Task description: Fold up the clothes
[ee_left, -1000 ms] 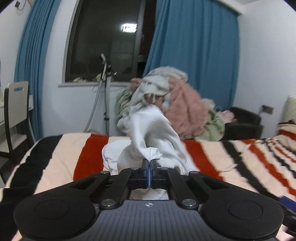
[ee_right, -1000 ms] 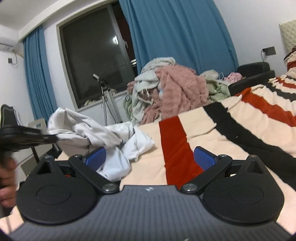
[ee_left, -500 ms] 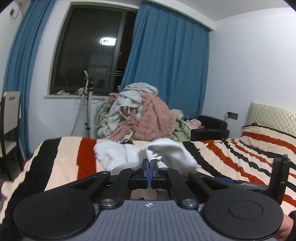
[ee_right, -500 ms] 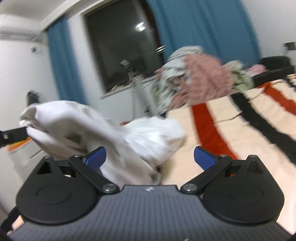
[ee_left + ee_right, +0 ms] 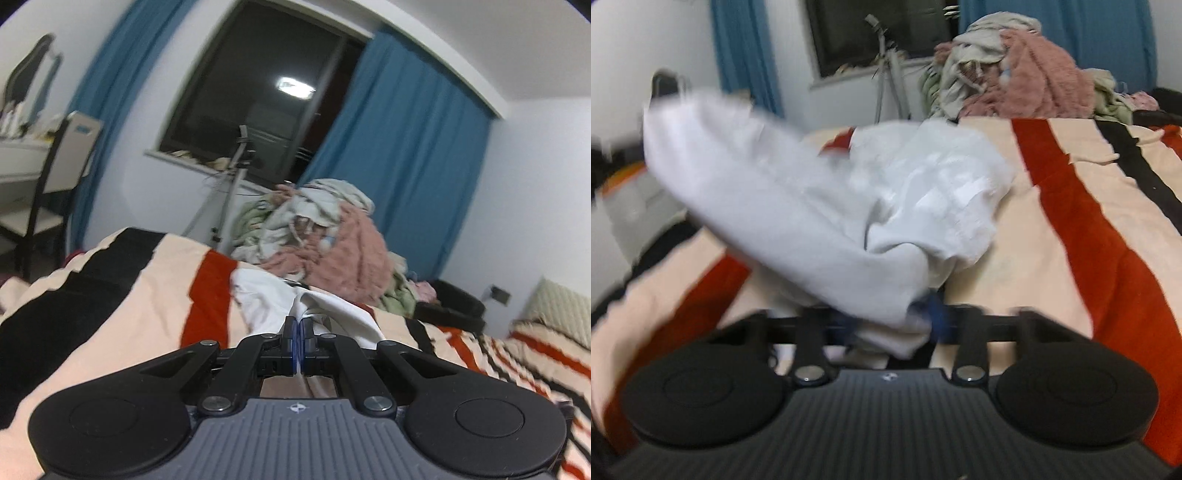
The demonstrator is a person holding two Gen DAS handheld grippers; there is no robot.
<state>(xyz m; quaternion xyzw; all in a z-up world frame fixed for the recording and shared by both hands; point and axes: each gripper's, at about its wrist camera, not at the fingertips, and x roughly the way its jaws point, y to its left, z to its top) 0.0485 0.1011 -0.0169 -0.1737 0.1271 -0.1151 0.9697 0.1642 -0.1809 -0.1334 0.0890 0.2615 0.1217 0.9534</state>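
A white garment (image 5: 273,295) lies crumpled on the striped bed. My left gripper (image 5: 297,330) is shut on a fold of it, its blue pads pressed together with the cloth trailing forward. In the right wrist view the same garment (image 5: 820,206) stretches up to the left as a taut band, blurred by motion. My right gripper (image 5: 894,317) has its jaws drawn in around the band's lower end, with a blue pad (image 5: 938,314) showing beside the cloth; the other pad is hidden under the fabric.
The bed has a cream, red and black striped blanket (image 5: 122,295). A pile of pink, green and beige clothes (image 5: 332,240) sits behind the bed. A tripod stand (image 5: 236,184) and a chair (image 5: 55,177) stand near the window and blue curtains.
My right gripper went from wide open to closed in on the white garment's end. My left gripper kept its hold and swung lower, tilting its view; the garment is now stretched between both.
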